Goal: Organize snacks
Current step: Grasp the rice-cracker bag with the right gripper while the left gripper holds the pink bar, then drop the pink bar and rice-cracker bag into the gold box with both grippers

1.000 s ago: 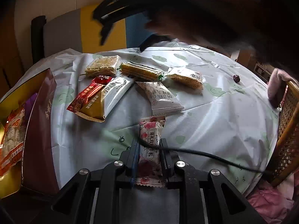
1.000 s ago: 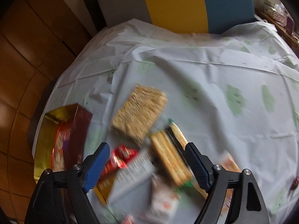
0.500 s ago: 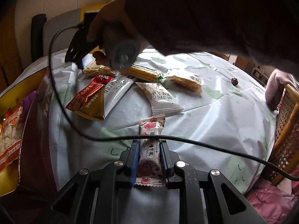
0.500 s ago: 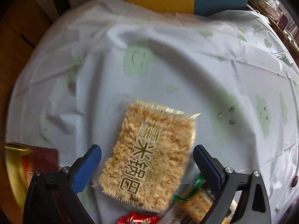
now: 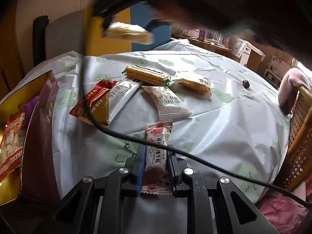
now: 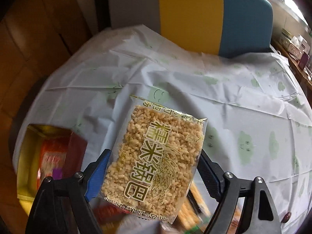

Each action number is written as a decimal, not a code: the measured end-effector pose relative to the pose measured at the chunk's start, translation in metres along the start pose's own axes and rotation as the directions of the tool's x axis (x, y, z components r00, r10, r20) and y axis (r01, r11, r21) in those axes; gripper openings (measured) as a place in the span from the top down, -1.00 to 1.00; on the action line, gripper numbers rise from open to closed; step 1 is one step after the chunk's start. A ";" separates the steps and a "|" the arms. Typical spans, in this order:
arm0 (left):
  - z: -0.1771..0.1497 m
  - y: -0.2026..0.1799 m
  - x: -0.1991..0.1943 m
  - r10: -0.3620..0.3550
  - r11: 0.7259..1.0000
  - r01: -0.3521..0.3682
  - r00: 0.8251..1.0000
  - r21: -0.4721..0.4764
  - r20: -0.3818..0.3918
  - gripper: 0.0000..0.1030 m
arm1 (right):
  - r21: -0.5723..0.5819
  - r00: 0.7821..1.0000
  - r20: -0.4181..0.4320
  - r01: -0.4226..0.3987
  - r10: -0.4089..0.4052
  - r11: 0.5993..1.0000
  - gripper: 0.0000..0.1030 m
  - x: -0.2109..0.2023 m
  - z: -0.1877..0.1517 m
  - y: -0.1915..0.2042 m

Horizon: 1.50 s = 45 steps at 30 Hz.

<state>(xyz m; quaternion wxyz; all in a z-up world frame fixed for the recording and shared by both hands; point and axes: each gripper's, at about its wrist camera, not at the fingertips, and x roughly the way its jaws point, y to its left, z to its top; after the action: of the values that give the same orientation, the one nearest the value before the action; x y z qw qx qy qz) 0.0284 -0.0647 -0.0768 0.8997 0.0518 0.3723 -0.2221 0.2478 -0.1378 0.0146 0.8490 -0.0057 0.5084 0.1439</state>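
The right gripper's fingers (image 6: 97,172) pinch the rice cracker pack (image 6: 156,156) by its edges above the desk (image 6: 243,101), the left gripper (image 5: 155,167) clamps the rose nougat bar (image 5: 157,152), and the slick wrapper may slip before reaching the gold box (image 6: 29,156) at the left.

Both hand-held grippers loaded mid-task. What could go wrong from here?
1. The black cable drapes across the left hand-held gripper and its rose nougat packet; moving either could snag it or sweep the red packet it crosses.
2. The right hand-held gripper pinches the rice cracker pack by its side edges, lifted above the table; it may slip or crush.
3. The gold box sits near the table edge; a bump might tip it.
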 end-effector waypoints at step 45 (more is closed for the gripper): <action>0.082 0.180 -0.067 0.269 0.879 -0.260 0.962 -0.400 -0.034 0.60 | -0.195 0.962 -0.267 0.006 -0.059 0.981 -0.61 -0.005 -0.184 -0.051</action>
<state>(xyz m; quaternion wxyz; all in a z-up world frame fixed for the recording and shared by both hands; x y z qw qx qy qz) 0.1181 0.0999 0.0154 0.9171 -0.0855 0.3889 -0.0168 0.1003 -0.2163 -0.0772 0.7692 -0.1157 0.6033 0.1762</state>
